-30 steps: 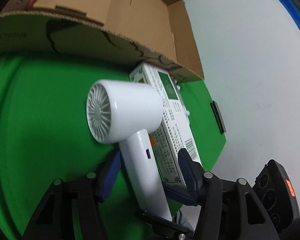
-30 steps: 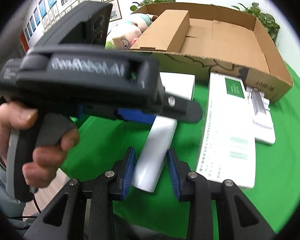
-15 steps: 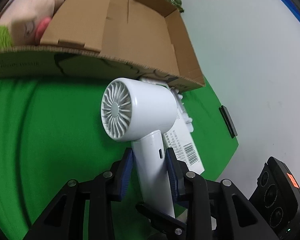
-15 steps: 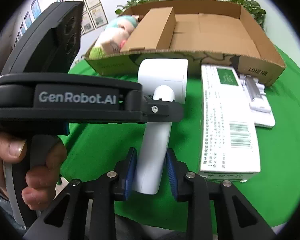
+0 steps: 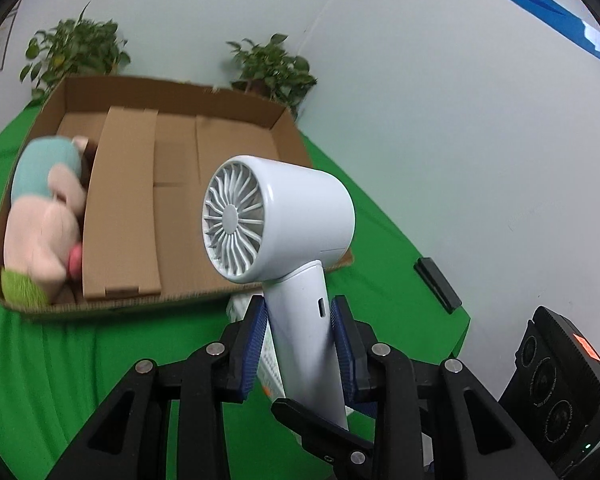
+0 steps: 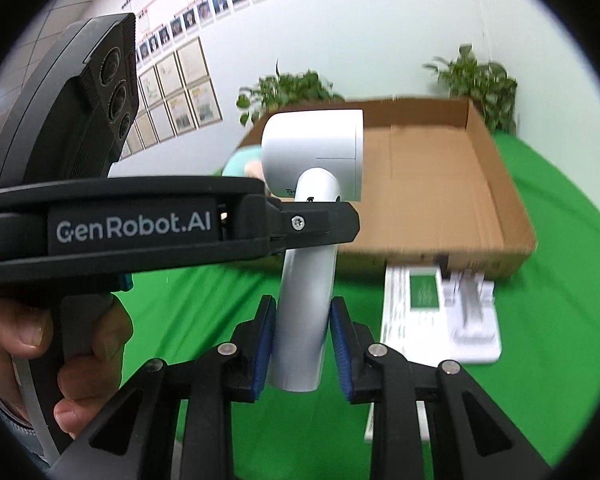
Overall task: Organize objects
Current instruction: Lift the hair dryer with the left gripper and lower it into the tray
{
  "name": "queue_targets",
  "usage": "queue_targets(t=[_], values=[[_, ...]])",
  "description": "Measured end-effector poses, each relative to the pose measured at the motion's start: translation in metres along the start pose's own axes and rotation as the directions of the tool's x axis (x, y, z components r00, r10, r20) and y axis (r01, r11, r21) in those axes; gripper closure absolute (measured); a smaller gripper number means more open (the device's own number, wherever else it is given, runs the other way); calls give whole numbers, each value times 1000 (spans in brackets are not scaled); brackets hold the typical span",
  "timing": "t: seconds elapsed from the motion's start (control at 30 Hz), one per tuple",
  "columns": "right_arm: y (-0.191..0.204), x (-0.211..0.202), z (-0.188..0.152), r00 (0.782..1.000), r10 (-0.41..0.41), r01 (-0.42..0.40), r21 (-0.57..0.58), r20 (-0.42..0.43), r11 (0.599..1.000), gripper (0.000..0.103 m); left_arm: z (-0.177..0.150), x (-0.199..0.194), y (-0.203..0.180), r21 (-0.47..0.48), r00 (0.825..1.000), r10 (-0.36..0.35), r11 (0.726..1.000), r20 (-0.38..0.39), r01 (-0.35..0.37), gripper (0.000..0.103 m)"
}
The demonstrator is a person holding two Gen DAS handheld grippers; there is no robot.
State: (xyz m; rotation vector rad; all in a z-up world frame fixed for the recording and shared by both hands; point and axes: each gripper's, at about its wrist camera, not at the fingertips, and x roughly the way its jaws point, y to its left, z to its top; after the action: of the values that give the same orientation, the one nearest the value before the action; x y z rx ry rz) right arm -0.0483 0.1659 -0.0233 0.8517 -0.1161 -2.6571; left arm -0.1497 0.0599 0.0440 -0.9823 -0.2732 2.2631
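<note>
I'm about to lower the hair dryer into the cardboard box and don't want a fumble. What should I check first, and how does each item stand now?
1. Left gripper pads on the hair dryer handle: ok.
2. Right gripper pads on the same handle, lower down: ok.
3. Dryer lifted off the green cloth: ok.
4. Bare floor in the cardboard box right of its divider: ok.
5. Plush toy stays left of the divider: ok.
6. Grip firmness: cannot tell.
</note>
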Motion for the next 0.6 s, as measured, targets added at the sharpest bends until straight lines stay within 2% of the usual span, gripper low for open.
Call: queue_targets(t=[0.03, 0.23, 0.47, 0.6], values=[[-13, -7, -3, 1000, -2, 2, -1, 9, 1000, 77, 7, -2, -2, 10, 1000, -4, 1000, 8, 4, 73], [-29, -7, 22, 998, -17, 18, -21, 67, 1000, 77, 48, -6, -13, 57, 999, -8, 998, 53, 5, 73], [-38, -2, 44, 996, -16, 19, -33, 85, 999, 77, 92, -1, -11, 81, 998, 3, 997, 70, -9, 73], [-43, 8, 60, 997, 9, -7, -23, 80, 1000, 77, 114, 5, -4, 78, 997, 14, 997, 80, -20, 73]])
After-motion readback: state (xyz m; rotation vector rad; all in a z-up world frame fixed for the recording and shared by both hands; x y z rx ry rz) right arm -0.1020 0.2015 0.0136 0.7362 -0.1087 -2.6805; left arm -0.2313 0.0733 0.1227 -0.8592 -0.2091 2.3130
